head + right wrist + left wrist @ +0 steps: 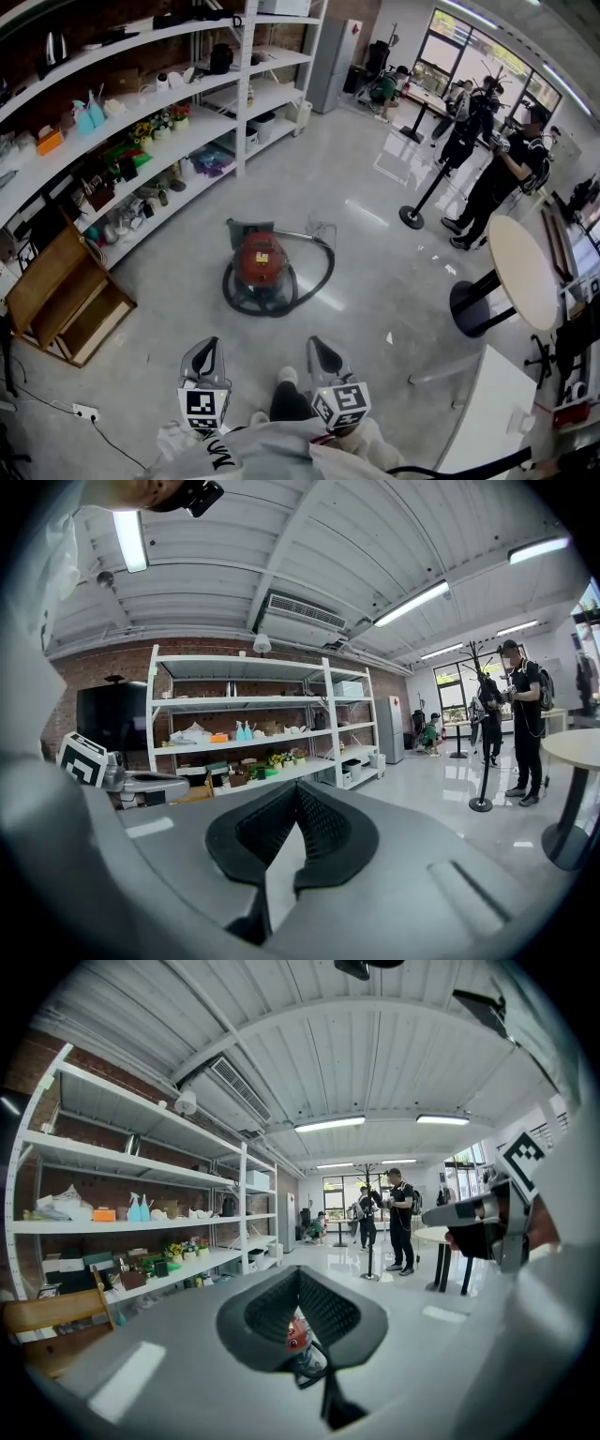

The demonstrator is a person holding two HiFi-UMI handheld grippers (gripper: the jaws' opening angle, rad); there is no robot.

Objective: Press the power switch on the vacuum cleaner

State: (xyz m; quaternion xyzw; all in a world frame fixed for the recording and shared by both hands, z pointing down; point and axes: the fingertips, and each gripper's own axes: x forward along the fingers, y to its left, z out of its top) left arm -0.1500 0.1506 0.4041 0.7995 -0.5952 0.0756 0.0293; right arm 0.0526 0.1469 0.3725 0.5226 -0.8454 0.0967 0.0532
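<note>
The vacuum cleaner (pixel 261 262) is a red canister on the grey floor, with a black hose looped around it. It lies well ahead of both grippers. My left gripper (pixel 208 349) and my right gripper (pixel 322 349) are held side by side near the person's body, pointing toward it. In the left gripper view the tips of my left gripper (pixel 298 1274) meet, and a bit of the red vacuum cleaner (pixel 295 1335) shows through the gap lower down. My right gripper (pixel 298 787) also has its tips together, with only floor behind. Neither holds anything.
White shelving (pixel 141 122) full of small items runs along the left. A wooden chair (pixel 61 300) stands at the near left, with a power strip (pixel 84 411) on the floor by it. A round table (pixel 520 272), a stanchion (pixel 412 216) and people stand to the right.
</note>
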